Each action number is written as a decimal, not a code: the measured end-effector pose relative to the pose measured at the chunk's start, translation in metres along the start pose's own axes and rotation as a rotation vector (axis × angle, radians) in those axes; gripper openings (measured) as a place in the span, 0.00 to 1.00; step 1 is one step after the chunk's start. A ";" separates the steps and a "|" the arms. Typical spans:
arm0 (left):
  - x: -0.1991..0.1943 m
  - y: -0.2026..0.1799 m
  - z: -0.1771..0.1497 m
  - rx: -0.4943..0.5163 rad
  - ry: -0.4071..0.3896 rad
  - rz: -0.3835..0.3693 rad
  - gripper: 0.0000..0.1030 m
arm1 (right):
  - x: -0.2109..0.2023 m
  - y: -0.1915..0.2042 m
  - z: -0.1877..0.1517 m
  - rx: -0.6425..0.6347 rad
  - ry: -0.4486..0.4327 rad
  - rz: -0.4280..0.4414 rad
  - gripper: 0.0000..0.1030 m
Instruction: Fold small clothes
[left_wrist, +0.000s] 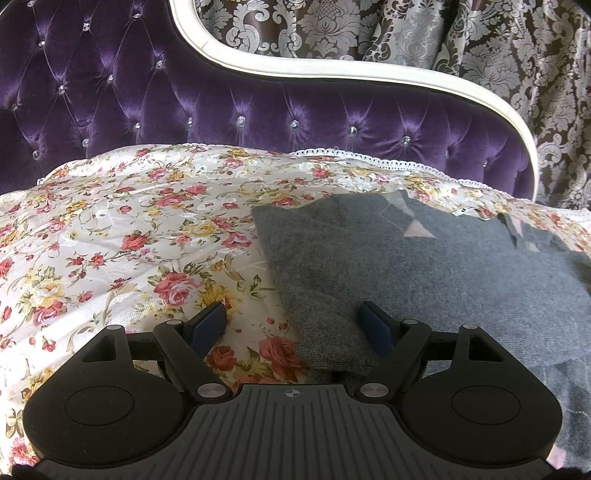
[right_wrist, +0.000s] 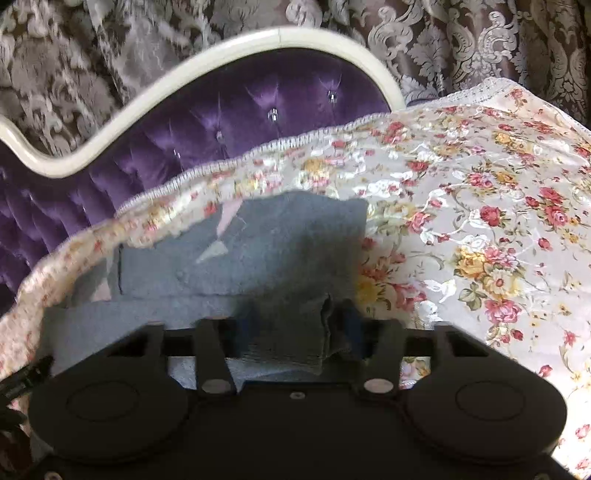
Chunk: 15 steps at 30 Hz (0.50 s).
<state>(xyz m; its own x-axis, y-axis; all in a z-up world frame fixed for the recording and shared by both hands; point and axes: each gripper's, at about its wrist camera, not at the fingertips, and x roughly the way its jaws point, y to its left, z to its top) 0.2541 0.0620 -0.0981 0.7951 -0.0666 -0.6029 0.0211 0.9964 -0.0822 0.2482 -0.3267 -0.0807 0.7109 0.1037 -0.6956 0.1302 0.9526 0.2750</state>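
Observation:
A grey knit sweater (left_wrist: 424, 266) with pink and pale diamond patches lies partly folded on the floral bedspread (left_wrist: 110, 229). My left gripper (left_wrist: 295, 321) is open, low over the sweater's left folded edge; its blue pads (left_wrist: 208, 325) straddle that edge without holding it. In the right wrist view the same sweater (right_wrist: 258, 251) lies ahead. My right gripper (right_wrist: 295, 325) has a bunched fold of the grey knit between its fingers; the view is blurred and the cloth hides the pads, with a wide gap between the fingers.
A purple tufted headboard (left_wrist: 221, 99) with a cream frame (left_wrist: 332, 70) rises behind the bed. Patterned curtains (left_wrist: 517, 55) hang behind it. The bedspread's lace edge (right_wrist: 258, 151) runs along the far side.

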 end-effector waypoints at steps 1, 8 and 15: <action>0.000 0.000 0.000 0.000 0.000 0.000 0.77 | 0.002 0.003 0.000 -0.013 0.011 -0.014 0.19; 0.000 0.000 0.000 0.001 0.000 0.002 0.77 | -0.038 0.019 0.005 -0.083 -0.117 0.028 0.16; 0.000 0.000 0.000 0.001 -0.001 0.003 0.77 | -0.007 -0.003 0.012 -0.053 -0.062 -0.099 0.35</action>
<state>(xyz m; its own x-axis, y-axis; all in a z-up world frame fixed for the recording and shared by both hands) 0.2546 0.0618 -0.0979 0.7955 -0.0639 -0.6025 0.0196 0.9966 -0.0798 0.2510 -0.3336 -0.0687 0.7380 -0.0078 -0.6747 0.1664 0.9712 0.1708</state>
